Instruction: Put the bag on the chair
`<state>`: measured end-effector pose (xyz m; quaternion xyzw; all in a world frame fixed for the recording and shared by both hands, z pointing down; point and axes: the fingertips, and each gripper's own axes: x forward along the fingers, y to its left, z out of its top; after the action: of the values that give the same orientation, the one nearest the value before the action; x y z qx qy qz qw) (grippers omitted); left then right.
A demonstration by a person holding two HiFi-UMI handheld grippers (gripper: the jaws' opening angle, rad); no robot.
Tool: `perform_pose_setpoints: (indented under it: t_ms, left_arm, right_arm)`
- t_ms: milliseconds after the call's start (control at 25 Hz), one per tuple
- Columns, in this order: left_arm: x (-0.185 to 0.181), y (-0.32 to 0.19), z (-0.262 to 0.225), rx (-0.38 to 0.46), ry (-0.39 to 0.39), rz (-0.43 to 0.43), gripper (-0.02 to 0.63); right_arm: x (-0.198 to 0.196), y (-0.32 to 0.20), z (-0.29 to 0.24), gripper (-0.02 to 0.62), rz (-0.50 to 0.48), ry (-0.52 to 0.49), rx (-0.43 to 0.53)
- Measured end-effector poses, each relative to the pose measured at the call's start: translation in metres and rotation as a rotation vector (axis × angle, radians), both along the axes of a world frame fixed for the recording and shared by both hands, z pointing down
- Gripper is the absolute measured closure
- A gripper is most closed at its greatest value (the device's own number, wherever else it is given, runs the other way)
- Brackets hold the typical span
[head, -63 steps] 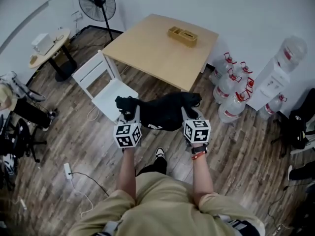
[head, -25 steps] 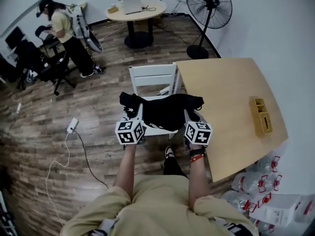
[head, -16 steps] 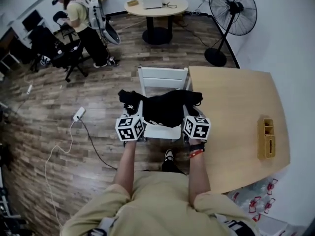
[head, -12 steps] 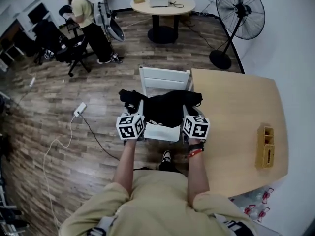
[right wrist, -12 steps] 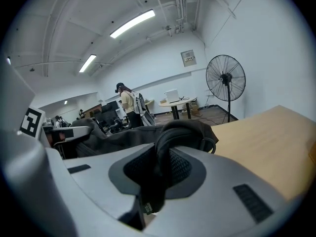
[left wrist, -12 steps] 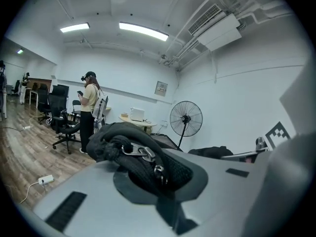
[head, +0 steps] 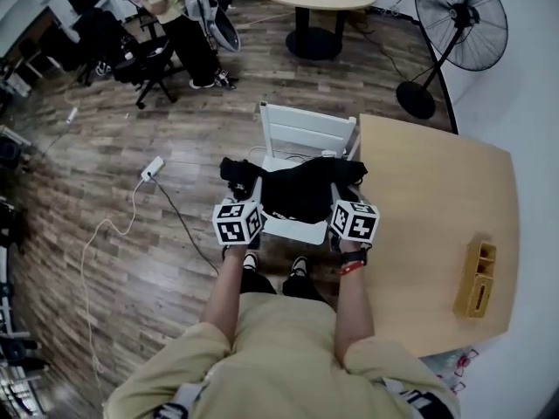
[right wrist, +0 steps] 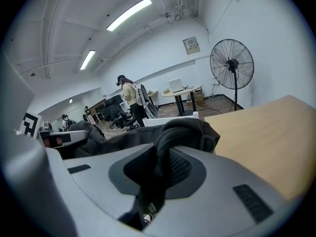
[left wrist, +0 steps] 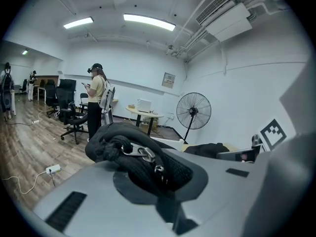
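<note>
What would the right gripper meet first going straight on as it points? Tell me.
Apart from the black fabric bag it is shut on, the right gripper would likely meet the backrest of the white slatted chair first; depth is unclear.

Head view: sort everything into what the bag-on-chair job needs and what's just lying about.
Job: black bag, white chair, left gripper and right gripper, both shut on the bag.
Lying about: wooden table, wooden box on it, standing fan, round table, power strip on the floor.
</note>
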<state>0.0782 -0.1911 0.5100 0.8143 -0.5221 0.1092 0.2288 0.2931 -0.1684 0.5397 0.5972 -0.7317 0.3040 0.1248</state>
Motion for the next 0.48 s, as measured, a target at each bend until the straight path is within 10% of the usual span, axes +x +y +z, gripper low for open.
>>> perform_pose_setpoints:
  t_ms: [480]
  left_arm:
    - [-0.024, -0.026, 0.041, -0.091, 0.023, 0.042, 0.565]
  right_arm:
    - [-0.026, -0.011, 0.038, 0.528, 0.049, -0.002, -0.086]
